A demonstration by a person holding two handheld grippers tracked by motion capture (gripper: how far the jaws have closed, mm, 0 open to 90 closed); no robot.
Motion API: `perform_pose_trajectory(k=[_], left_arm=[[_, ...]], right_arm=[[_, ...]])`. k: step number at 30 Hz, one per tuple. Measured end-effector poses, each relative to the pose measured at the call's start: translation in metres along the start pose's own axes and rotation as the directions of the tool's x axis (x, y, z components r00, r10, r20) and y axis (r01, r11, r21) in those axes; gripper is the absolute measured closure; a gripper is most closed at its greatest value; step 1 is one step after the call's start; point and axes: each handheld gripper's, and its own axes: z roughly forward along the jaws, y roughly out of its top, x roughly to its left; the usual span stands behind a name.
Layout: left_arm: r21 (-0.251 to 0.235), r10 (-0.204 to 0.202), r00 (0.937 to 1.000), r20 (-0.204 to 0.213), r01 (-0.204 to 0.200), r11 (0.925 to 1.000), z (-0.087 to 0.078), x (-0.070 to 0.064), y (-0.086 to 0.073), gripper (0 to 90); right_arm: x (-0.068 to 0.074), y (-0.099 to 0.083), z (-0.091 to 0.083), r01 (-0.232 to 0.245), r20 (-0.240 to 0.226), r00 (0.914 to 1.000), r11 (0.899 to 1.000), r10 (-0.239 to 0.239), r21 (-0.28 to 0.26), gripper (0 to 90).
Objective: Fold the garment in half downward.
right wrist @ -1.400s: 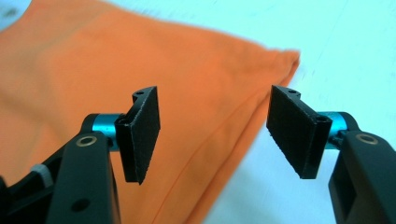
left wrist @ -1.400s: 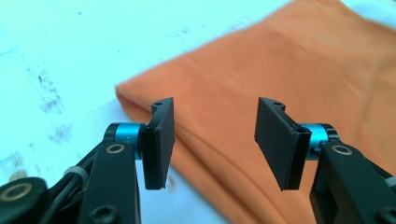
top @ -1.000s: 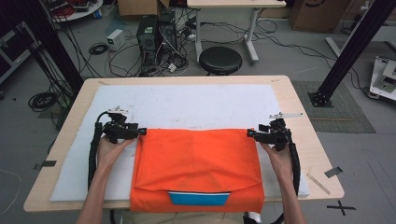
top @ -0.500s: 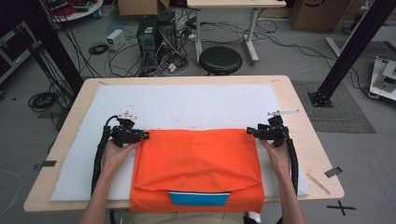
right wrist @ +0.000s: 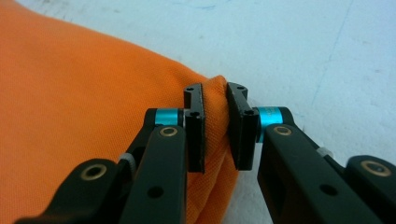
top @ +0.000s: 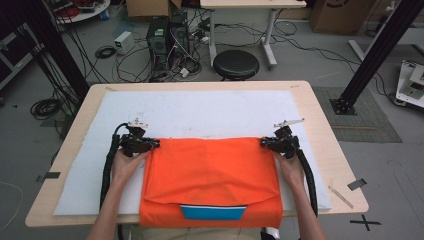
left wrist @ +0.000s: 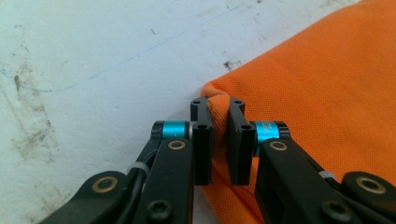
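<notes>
An orange garment (top: 210,175) lies folded on the white mat (top: 200,112), with a blue band (top: 212,212) showing at its near edge, which hangs over the table's front. My left gripper (top: 152,144) is shut on the garment's far left corner (left wrist: 219,100); the cloth bunches between the left fingers (left wrist: 201,140). At the far right corner (right wrist: 215,93) my right gripper (top: 264,143) is shut on the fabric, pinched between its fingers (right wrist: 239,126). Both hands come in from the near side, one on each flank of the garment.
The wooden table (top: 325,125) carries the mat; bare mat lies beyond the garment. A thin stick (top: 340,196) and a tape piece (top: 357,184) lie near the right front corner. On the floor behind are a stool (top: 236,64), computers (top: 167,35) and cables.
Both grippers have drawn toward the person with the far corners, so the garment's far edge sits slightly nearer than before. The grips are unchanged.
</notes>
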Motion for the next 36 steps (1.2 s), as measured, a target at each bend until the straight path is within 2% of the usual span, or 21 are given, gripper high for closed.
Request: perform_pose_trajectory(k=[3,8,11,12,14,16,18,20,23,24,25,27,29,31,33,34,35,36], left_arm=[[-0.015,-0.031,0.9995,-0.001,0.031,0.9994,0.001,0.004,0.001,82.5],[-0.014,-0.047,0.9988,-0.012,0.047,0.9988,0.005,0.006,0.004,82.6],[0.005,-0.043,0.9986,-0.029,0.043,0.999,0.009,0.007,0.013,82.6],[0.003,-0.031,0.9985,-0.045,0.031,0.9995,0.011,0.005,0.016,82.6],[-0.005,-0.034,0.9976,-0.06,0.034,0.9994,0.015,0.006,0.017,82.6],[-0.003,-0.065,0.9968,-0.047,0.065,0.9979,0.02,0.012,0.019,82.7],[0.005,-0.079,0.9957,-0.048,0.08,0.9968,0.023,0.016,0.025,82.6],[0.008,-0.07,0.9952,-0.068,0.071,0.9975,0.028,0.019,0.031,82.6],[0.02,-0.085,0.9929,-0.082,0.087,0.996,0.037,0.025,0.042,82.6],[0.001,-0.075,0.992,-0.102,0.075,0.9972,0.04,0.026,0.044,82.6],[0.003,-0.07,0.9921,-0.104,0.071,0.9975,0.043,0.029,0.045,82.6],[0.001,-0.102,0.9898,-0.099,0.103,0.9947,0.047,0.033,0.049,82.5],[0.011,-0.092,0.9899,-0.108,0.094,0.9955,0.049,0.033,0.052,82.5],[0.015,-0.075,0.9903,-0.117,0.077,0.9969,0.048,0.033,0.052,80.1],[0.009,-0.082,0.9871,-0.138,0.084,0.9965,0.043,0.033,0.051,67.2],[0.0,-0.094,0.9877,-0.125,0.095,0.9955,0.038,0.033,0.05,62.7],[-0.022,-0.102,0.9881,-0.115,0.1,0.9947,0.033,0.03,0.048,58.9],[-0.049,-0.101,0.989,-0.108,0.096,0.9941,0.027,0.027,0.046,56.7]], right_arm=[[-0.004,0.003,0.002,-0.014,-0.001,0.9999,1.0,0.014,-0.011,80.7],[-0.003,0.011,0.005,-0.016,0.051,0.9986,1.0,0.017,-0.01,81.0],[-0.007,0.016,0.01,-0.024,0.061,0.9978,1.0,0.025,-0.003,81.2],[-0.007,0.018,0.011,-0.019,0.066,0.9976,1.0,0.019,0.001,81.3],[-0.008,0.022,0.012,-0.011,0.089,0.996,1.0,0.01,0.01,81.3],[-0.009,0.026,0.015,0.003,0.108,0.9942,1.0,-0.005,0.019,81.3],[-0.011,0.03,0.018,0.003,0.116,0.9933,1.0,-0.005,0.026,81.3],[-0.014,0.035,0.021,-0.001,0.129,0.9916,1.0,-0.003,0.029,81.3],[-0.019,0.044,0.027,-0.011,0.149,0.9888,0.999,0.007,0.032,81.3],[-0.021,0.047,0.03,-0.017,0.152,0.9882,0.999,0.012,0.032,81.2],[-0.023,0.05,0.033,-0.015,0.161,0.987,0.999,0.01,0.033,81.2],[-0.025,0.057,0.037,-0.013,0.18,0.9836,0.999,0.006,0.041,81.1],[-0.026,0.061,0.042,-0.016,0.192,0.9814,0.999,0.008,0.041,80.6],[-0.026,0.062,0.043,-0.028,0.196,0.9804,0.999,0.021,0.036,74.5],[-0.027,0.06,0.041,-0.022,0.216,0.9762,0.999,0.015,0.033,56.7],[-0.028,0.058,0.039,-0.039,0.211,0.9769,0.999,0.032,0.031,49.2],[-0.029,0.056,0.036,-0.059,0.187,0.9809,0.998,0.054,0.023,43.5],[-0.03,0.053,0.032,-0.079,0.16,0.9842,0.997,0.076,0.009,41.4]])
